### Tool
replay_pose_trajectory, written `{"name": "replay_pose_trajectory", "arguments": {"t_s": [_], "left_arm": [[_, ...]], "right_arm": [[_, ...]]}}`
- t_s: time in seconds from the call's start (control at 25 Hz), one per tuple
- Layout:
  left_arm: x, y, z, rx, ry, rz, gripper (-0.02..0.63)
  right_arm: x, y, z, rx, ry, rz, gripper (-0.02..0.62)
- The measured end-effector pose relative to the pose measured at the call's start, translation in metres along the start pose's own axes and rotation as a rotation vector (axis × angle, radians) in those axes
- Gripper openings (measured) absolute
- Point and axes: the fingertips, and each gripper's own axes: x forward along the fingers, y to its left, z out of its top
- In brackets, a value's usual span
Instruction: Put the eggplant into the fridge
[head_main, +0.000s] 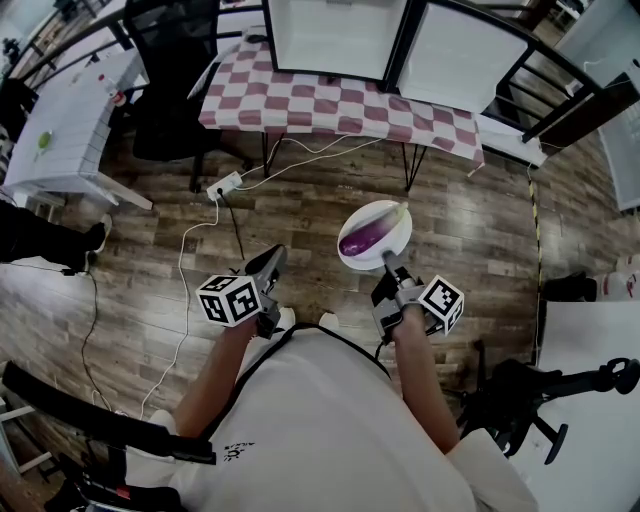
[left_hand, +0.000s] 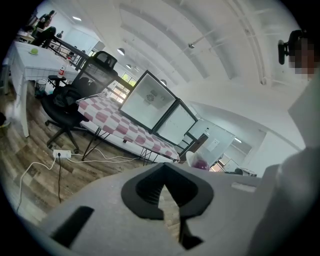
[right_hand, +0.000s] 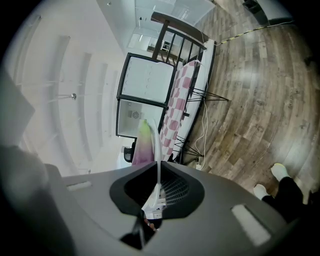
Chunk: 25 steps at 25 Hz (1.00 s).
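One purple eggplant (head_main: 365, 238), glossy and plump with a pale green stem end, lying loose on a round white plate (head_main: 347, 258) held out ahead of the person. Well short of the black-framed, two-door fridge (head_main: 335, 35), seen at a table draped in a pink-and-white checked tablecloth (head_main: 330, 105), across a stretch of wood-grain floor (head_main: 300, 190). Clamped on the plate's near rim: right gripper (head_main: 388, 262), thin edge pinched between dark ribbed pads. Alongside and apart from the plate: left gripper (head_main: 272, 262), jaws together on nothing. Judged smooth-skinned and slick, firm rather than fragile, fairly light, yet free to roll on what looks like a glazed surface. Plate itself stiff, hard and likely breakable, and borne from a single point on its edge, so prone to tip. Best carried level, or steadied at the far rim with the free tongs. For a direct hold: across the thick middle of the eggplant, not the tapering stem end.
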Motion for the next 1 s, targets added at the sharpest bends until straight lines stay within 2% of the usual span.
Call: {"name": "replay_pose_trajectory", "arguments": {"t_s": [0.76, 1.0], "left_arm": [[0.020, -0.030, -0.022, 0.034, -0.033, 0.076, -0.002], [0.019, -0.035, -0.025, 0.012, -0.063, 0.080, 0.000]], "right_arm": [[-0.018, -0.019, 0.038, -0.018, 0.064, -0.006, 0.026], [-0.024, -0.024, 0.043, -0.020, 0.080, -0.004, 0.026]]}}
